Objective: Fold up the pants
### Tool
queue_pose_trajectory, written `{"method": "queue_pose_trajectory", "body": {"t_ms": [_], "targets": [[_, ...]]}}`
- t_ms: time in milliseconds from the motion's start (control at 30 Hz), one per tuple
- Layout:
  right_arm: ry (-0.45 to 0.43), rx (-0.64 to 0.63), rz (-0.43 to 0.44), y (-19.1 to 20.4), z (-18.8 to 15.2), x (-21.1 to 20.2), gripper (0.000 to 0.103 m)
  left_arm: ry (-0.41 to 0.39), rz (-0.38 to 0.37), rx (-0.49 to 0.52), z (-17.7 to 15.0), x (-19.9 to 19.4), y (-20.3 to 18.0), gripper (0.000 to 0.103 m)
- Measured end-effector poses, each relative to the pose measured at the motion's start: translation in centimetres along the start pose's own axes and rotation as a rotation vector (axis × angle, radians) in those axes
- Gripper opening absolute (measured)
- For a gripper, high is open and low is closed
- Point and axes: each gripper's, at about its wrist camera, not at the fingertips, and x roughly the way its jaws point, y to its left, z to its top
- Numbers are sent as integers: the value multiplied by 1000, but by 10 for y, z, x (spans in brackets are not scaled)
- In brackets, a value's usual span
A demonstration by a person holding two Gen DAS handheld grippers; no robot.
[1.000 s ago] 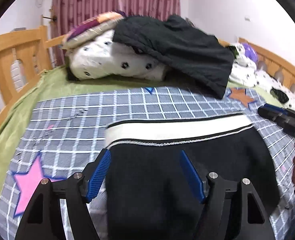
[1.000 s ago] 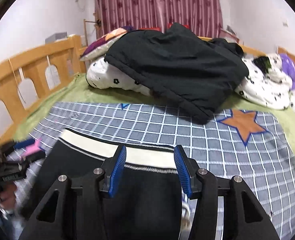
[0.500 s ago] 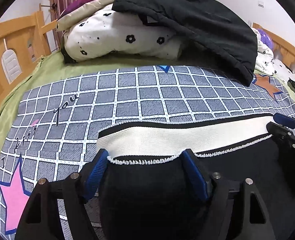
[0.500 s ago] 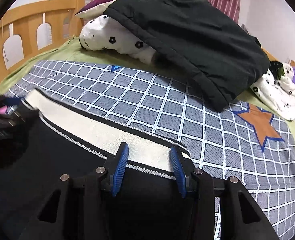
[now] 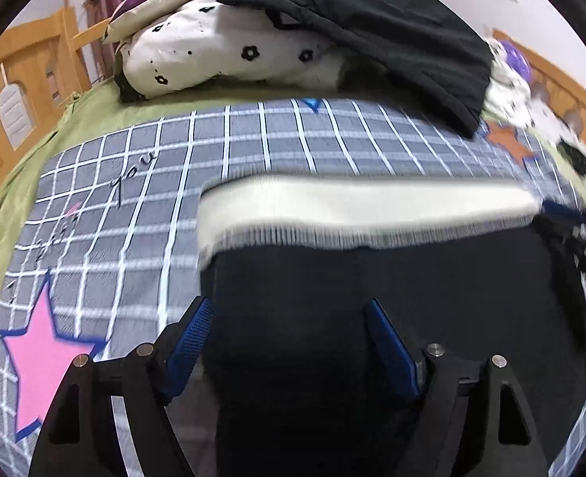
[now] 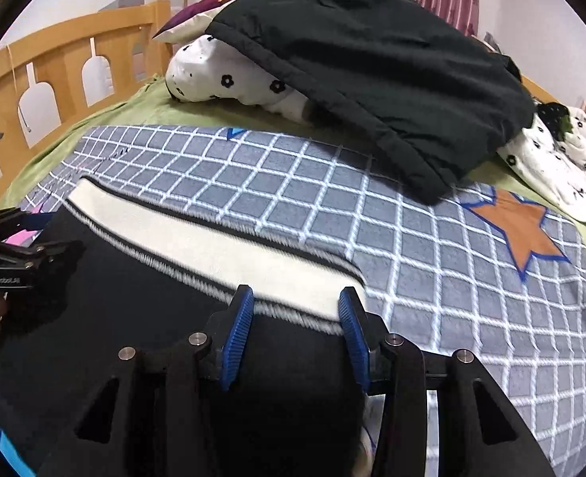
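Black pants (image 5: 372, 298) with a cream waistband (image 5: 352, 206) lie folded on the grey checked blanket (image 5: 253, 151). My left gripper (image 5: 289, 318) is open, its blue pads either side of the black cloth near the pants' left edge, below the waistband. My right gripper (image 6: 294, 306) is open over the pants (image 6: 134, 298) at the right end of the waistband (image 6: 233, 254), pads astride the trim. The left gripper also shows at the left edge of the right wrist view (image 6: 26, 254), the right gripper at the right edge of the left wrist view (image 5: 579, 234).
A flowered white duvet (image 6: 245, 79) and a black jacket (image 6: 372, 71) are piled at the back of the bed. A wooden bed rail (image 6: 54, 71) runs along the left. Green sheet (image 5: 22, 183) borders the blanket. An orange star (image 6: 523, 230) and a pink star (image 5: 42, 357) mark the blanket.
Both grippers have drawn back from the waistband; the left now sits lower over the black cloth. The waistband lies flat on the blanket. The left view is blurred by motion.
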Motion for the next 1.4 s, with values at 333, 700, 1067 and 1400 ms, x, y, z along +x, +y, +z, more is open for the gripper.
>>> {"method": "queue_pose_trajectory", "body": {"t_ms": [333,700,1067,1400], "targets": [[78,68,-25,6,-48,-49,43,44,-24,-25,-71,-55,-7,77],[119,63,-48,35,-105,-80,43,19,-26,-36,-130,-101,-9,78],[140,136,-48,40,-127,-95,43,106,52,141,-171,-111,-7,77],[129,112,-55,44,-120,-92,43,13,74,148,-176,-121,-5,68]]}}
